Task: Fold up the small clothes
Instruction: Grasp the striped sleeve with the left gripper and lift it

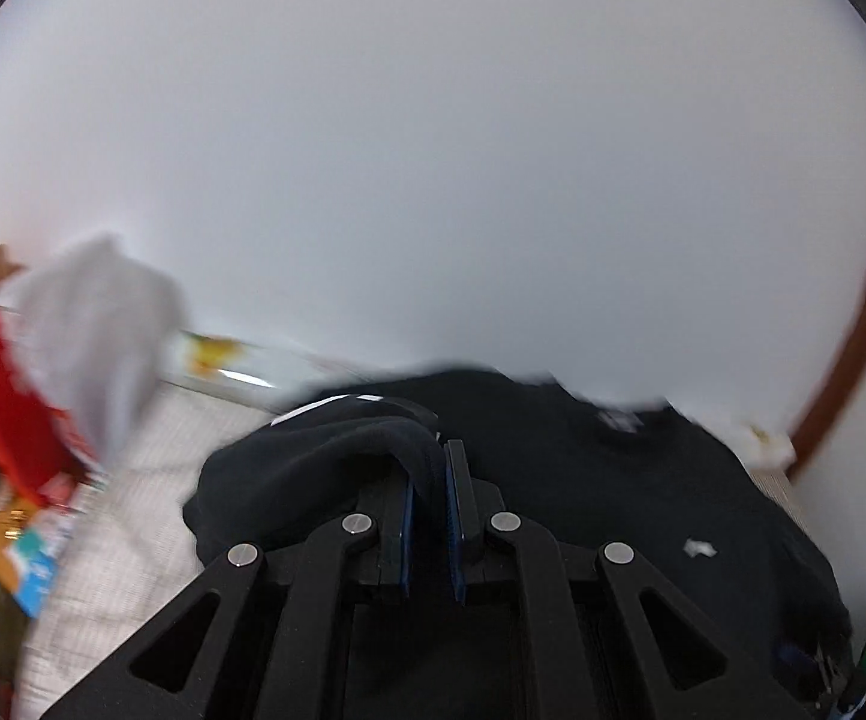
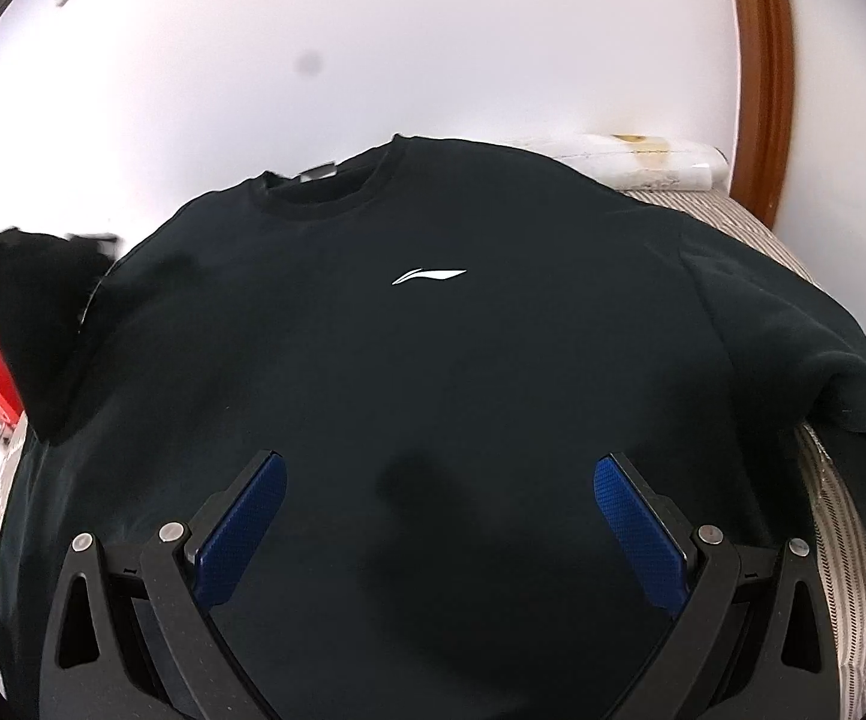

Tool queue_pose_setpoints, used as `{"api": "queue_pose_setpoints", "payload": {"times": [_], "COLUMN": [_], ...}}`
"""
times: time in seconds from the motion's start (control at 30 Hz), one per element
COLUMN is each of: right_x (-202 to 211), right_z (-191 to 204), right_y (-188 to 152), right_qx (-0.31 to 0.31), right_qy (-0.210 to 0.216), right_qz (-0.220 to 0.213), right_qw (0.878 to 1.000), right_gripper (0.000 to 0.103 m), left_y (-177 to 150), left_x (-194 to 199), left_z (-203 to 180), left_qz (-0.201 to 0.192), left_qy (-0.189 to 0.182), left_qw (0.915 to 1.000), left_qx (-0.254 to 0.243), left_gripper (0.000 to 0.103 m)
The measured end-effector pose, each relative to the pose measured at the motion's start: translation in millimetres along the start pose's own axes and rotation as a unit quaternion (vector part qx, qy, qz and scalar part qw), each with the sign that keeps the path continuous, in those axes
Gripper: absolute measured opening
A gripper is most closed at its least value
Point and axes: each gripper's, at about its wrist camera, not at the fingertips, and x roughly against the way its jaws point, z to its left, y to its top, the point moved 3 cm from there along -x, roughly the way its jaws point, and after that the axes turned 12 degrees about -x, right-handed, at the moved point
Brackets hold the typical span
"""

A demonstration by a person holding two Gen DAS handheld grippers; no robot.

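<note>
Black T-shirt [image 2: 433, 360] spread flat across the striped bed [image 2: 841, 528], left tongs [image 1: 430, 480] pinching its sleeve edge (lower centre), right tongs [image 2: 439, 504] spread wide above the hem, white wall [image 2: 433, 48] behind.

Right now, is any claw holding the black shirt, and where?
Yes. The left claw pinches a fold of the black shirt at its sleeve edge. The right claw is open, holding nothing.
</note>
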Motion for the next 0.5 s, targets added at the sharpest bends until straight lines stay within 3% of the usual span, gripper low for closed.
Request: {"api": "queue_pose_setpoints", "payload": {"times": [0.13,0.23,0.33,0.43,0.5], "right_x": [1,1,1,1,1], "right_z": [0,5,8,10,12], "right_y": [0,-1,-2,-3,-4], "right_qx": [0.001,0.014,0.02,0.021,0.025], "right_qy": [0.006,0.005,0.004,0.008,0.007], "right_qz": [-0.004,-0.008,-0.01,-0.01,-0.009], "right_qw": [1.0,1.0,1.0,1.0,1.0], "right_gripper": [0.101,0.101,0.101,0.101,0.101], "left_y": [-34,-57,-75,-87,-91], "left_x": [-32,-46,-50,-41,-27], "left_z": [-47,-63,-67,-57,-45], "left_qz": [0.027,0.053,0.082,0.087,0.073], "left_qy": [-0.025,-0.046,-0.079,-0.087,-0.086], "left_qw": [0.9986,0.9969,0.9931,0.9922,0.9934], "left_qx": [-0.036,-0.036,-0.029,-0.023,-0.017], "left_gripper": [0.009,0.01,0.018,0.043,0.07]}}
